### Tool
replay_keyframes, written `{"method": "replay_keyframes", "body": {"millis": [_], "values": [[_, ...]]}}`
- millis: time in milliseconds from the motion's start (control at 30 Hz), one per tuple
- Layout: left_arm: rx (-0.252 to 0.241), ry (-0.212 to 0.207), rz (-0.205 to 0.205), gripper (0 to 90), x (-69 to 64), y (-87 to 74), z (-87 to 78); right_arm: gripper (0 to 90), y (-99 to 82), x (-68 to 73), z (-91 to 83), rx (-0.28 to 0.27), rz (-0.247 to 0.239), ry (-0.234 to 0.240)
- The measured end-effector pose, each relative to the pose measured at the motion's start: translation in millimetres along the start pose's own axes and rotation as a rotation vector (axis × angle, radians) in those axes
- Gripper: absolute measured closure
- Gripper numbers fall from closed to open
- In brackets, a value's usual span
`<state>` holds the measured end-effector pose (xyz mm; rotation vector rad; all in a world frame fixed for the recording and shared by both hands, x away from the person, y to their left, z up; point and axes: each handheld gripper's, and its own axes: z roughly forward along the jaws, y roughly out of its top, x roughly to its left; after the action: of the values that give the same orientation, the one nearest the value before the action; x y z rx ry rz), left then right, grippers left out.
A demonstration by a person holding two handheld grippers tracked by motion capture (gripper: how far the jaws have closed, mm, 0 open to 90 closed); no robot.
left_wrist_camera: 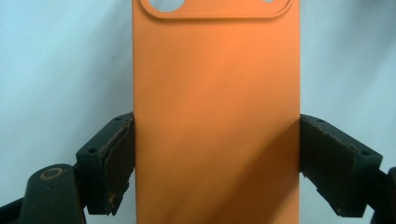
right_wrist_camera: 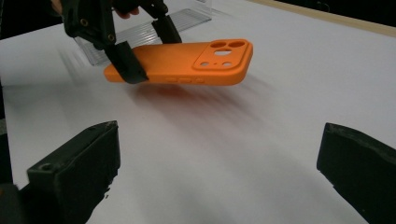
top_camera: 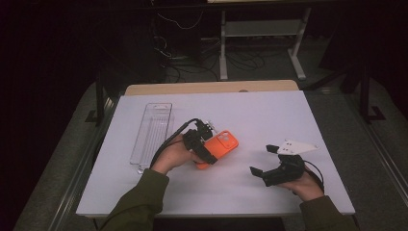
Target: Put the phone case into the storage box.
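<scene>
Lying at the left of the high view, a clear plastic tray (top_camera: 153, 133) is the only other thing on the white table (top_camera: 269, 120), near the left gripper (top_camera: 208, 150). That gripper is clamped on the long sides of an orange phone case (top_camera: 222, 146), held above the table at centre. The right gripper (top_camera: 263, 160) has its jaws wide apart at lower right. No writing is readable

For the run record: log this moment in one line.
left gripper: shut on phone case, case off the table | right gripper: open, nothing between jaws | clear tray: at left
</scene>
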<state>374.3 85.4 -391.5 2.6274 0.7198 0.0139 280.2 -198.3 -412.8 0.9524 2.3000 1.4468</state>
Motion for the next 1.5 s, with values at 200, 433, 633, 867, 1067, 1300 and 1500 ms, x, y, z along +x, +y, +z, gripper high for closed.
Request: {"method": "replay_keyframes", "body": {"millis": [200,433,633,867,1067,1300,1500], "values": [[-0.029,-0.016,-0.017,16.4,0.4,-1.1,-5.2,0.0,0.2,-2.1,3.1,0.021,0.028,-0.008],[-0.037,-0.042,-0.008,16.4,-1.0,-1.7,-5.9,0.0,1.4,-6.0,7.5,0.028,0.039,-0.009],[-0.036,-0.038,-0.003,16.4,-0.4,-2.2,-6.0,0.0,2.4,-7.6,9.8,0.026,0.042,-0.024],[-0.039,-0.044,-0.013,16.4,1.0,-3.2,-5.9,0.0,7.3,-11.0,19.4,0.020,0.049,-0.035],[-0.034,-0.044,-0.009,16.4,1.3,-4.0,-5.7,0.0,12.8,-10.6,27.5,0.012,0.058,-0.033],[-0.029,-0.046,-0.014,16.4,1.1,-4.1,-5.0,0.0,21.0,-11.6,38.0,-0.006,0.052,-0.027],[-0.029,-0.049,-0.018,16.4,1.7,-4.3,-5.1,0.0,26.5,-14.8,44.0,-0.019,0.057,-0.029]]}}
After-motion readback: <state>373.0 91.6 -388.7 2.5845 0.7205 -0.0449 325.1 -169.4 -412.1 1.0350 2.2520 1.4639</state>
